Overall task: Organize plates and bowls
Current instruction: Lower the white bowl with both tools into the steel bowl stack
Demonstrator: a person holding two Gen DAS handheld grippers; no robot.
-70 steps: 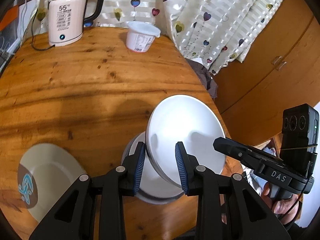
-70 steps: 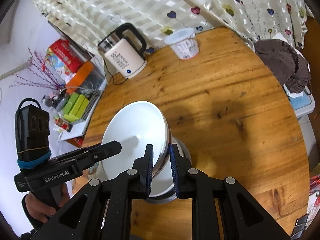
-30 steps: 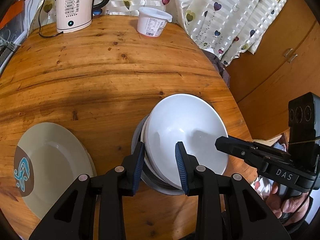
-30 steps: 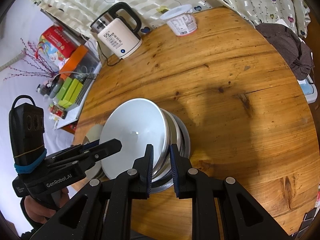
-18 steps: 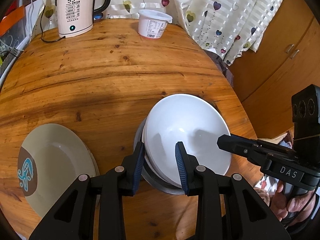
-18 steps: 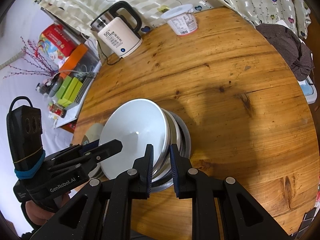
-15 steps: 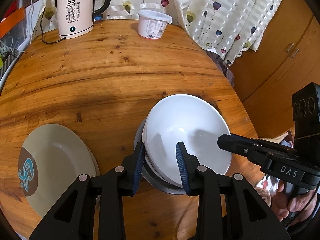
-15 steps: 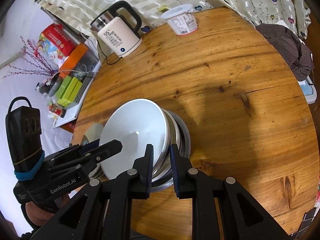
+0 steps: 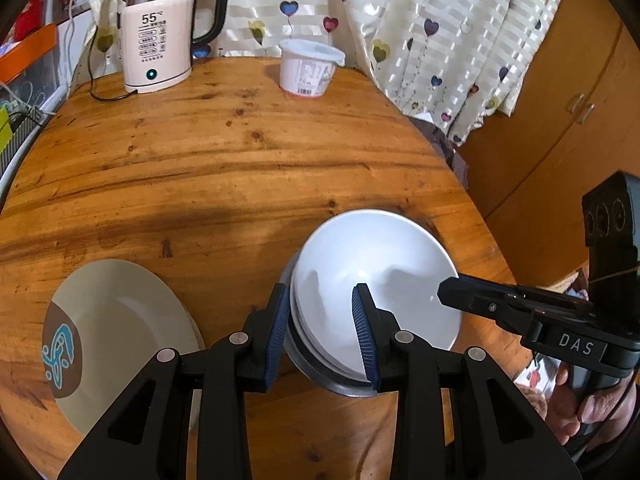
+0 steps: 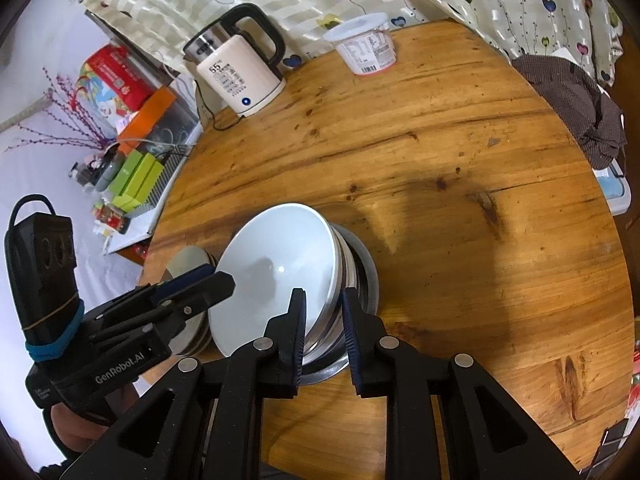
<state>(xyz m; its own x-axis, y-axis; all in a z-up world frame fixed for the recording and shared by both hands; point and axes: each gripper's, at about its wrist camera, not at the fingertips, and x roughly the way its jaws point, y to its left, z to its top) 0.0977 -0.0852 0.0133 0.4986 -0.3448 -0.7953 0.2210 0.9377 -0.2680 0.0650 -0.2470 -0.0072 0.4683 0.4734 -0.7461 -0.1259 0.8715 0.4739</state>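
A white bowl (image 9: 376,276) sits on top of a stack of bowls with a metal bowl (image 9: 340,384) at the bottom, on the round wooden table (image 9: 224,168). My left gripper (image 9: 322,320) is open, its fingers straddling the bowl's near-left rim with gaps. My right gripper (image 10: 324,320) is slightly open around the white bowl's (image 10: 276,272) right rim and the stack edge. A beige plate with a brown-and-blue mark (image 9: 116,340) lies left of the stack; it also shows in the right wrist view (image 10: 188,264).
An electric kettle (image 9: 160,40) and a white lidded tub (image 9: 306,68) stand at the table's far edge by the curtain. Dark cloth (image 10: 576,96) lies off the right edge. Boxes and clutter (image 10: 132,160) sit on a shelf to the left.
The white bowl was lowered from a tilted, held position onto the stack. My right gripper's fingers have widened off the rim, and the left fingers have opened a little.
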